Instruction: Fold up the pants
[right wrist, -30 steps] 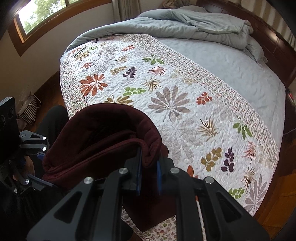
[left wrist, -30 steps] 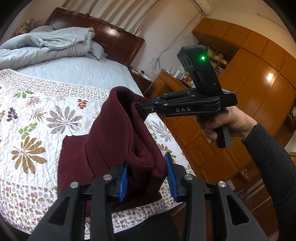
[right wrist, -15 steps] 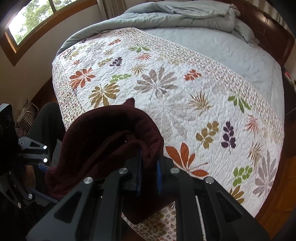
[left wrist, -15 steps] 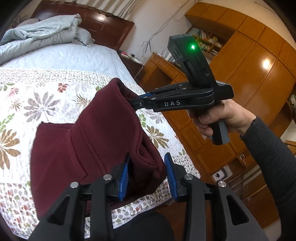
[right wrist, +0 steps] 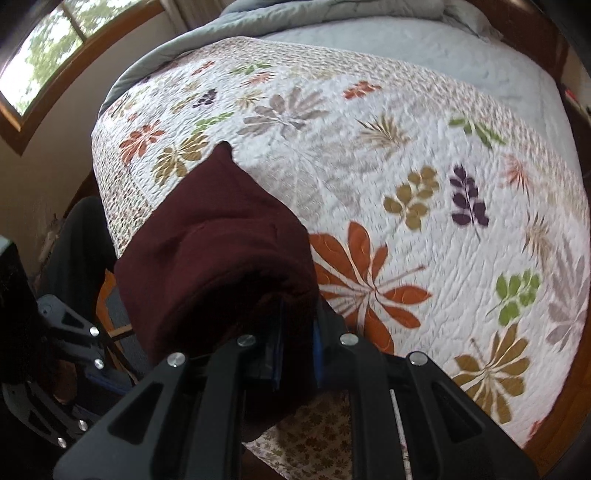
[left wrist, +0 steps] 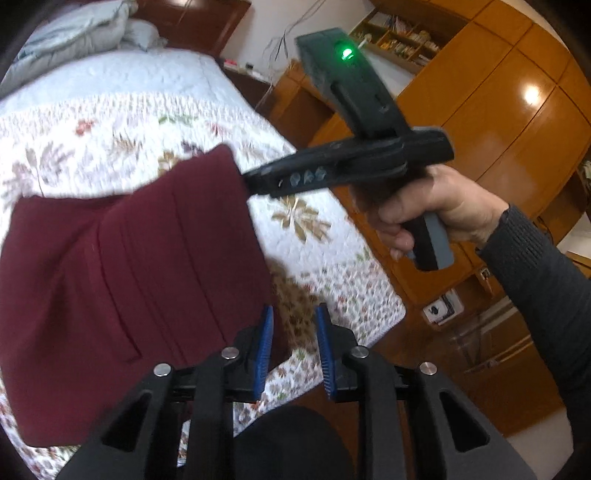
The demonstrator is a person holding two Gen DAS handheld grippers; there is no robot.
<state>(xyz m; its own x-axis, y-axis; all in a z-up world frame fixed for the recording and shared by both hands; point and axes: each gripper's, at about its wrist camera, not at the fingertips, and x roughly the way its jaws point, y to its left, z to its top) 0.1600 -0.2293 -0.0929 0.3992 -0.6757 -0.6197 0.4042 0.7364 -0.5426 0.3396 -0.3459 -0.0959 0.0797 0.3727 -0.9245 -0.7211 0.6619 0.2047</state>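
Maroon fleece fills the near part of both my views: the pants [left wrist: 122, 280] lie folded on the floral quilt [right wrist: 406, 155], at the foot edge of the bed [left wrist: 122, 74]. My left gripper [left wrist: 291, 347] has its blue pads [left wrist: 264, 343] spread apart with nothing between them, the left pad just beside the pants' near right corner. My right gripper [right wrist: 297, 343] is clamped on a thick bunched fold of the pants; from the left wrist I see its tip [left wrist: 255, 181] meeting the far right corner of the pants, with my right hand [left wrist: 432, 210] on the handle. Beyond the pants the quilt runs on toward a pale blue sheet [left wrist: 110, 77] and a grey duvet [left wrist: 74, 33] heaped at the dark wooden headboard [left wrist: 192, 18]. Right of the bed stand orange wooden cabinets [left wrist: 517, 122].
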